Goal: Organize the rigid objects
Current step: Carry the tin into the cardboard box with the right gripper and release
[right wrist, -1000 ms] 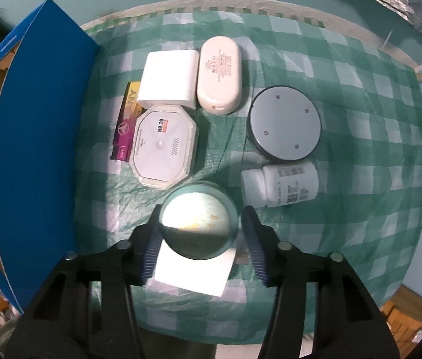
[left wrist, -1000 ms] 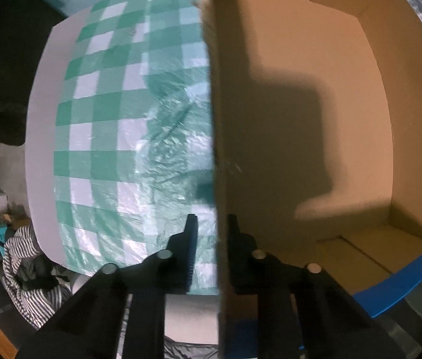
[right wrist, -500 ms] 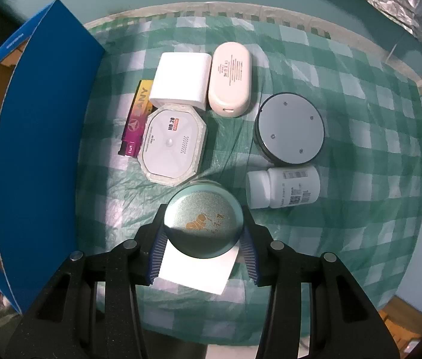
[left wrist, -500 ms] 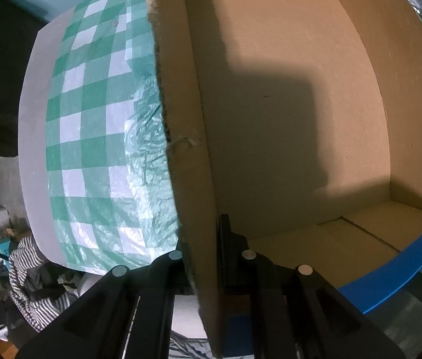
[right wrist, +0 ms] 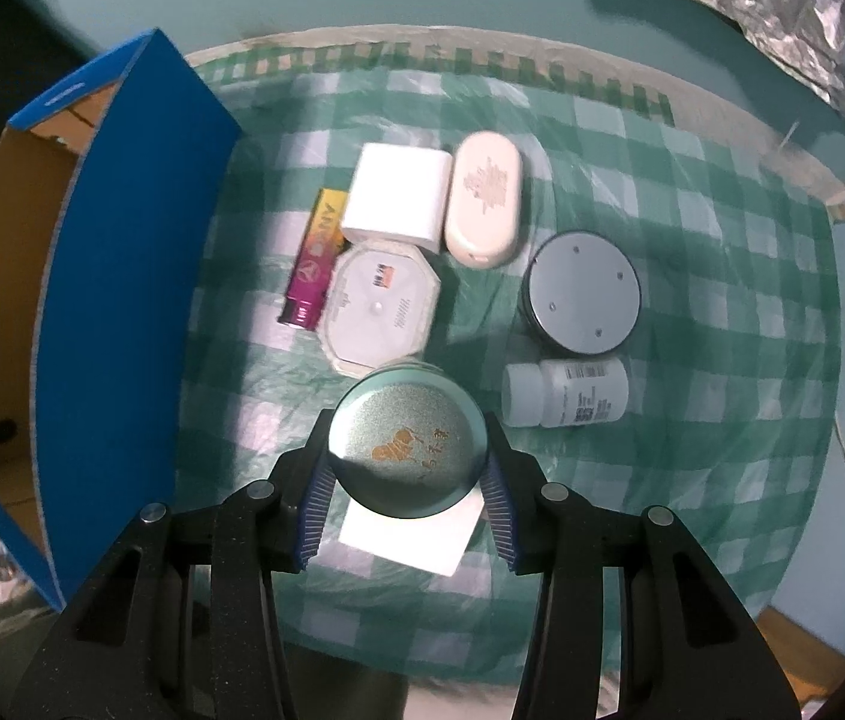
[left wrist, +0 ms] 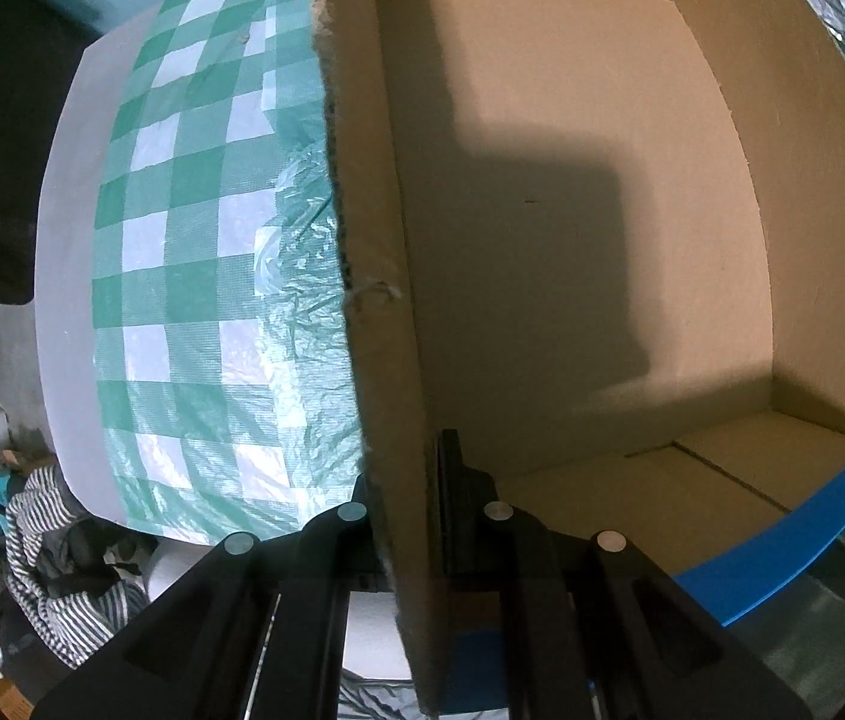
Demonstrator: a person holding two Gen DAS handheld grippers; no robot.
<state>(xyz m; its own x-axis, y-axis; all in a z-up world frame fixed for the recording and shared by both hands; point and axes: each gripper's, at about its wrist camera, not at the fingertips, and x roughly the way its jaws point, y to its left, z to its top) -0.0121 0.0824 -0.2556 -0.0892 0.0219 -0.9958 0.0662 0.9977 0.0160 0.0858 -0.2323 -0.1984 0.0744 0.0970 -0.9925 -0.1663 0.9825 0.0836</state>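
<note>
Right wrist view: right tongs clenched on round teal tin, tin lifted clear of checked table, above white card; left tongs clamped on torn wall of cardboard box; box interior bare

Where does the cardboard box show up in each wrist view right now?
Left wrist: the cardboard box fills the right half, its near wall pinched in the left gripper.
Right wrist: it stands at the left edge, blue outside facing the items.
Shared landmark: the green checked tablecloth.
</note>
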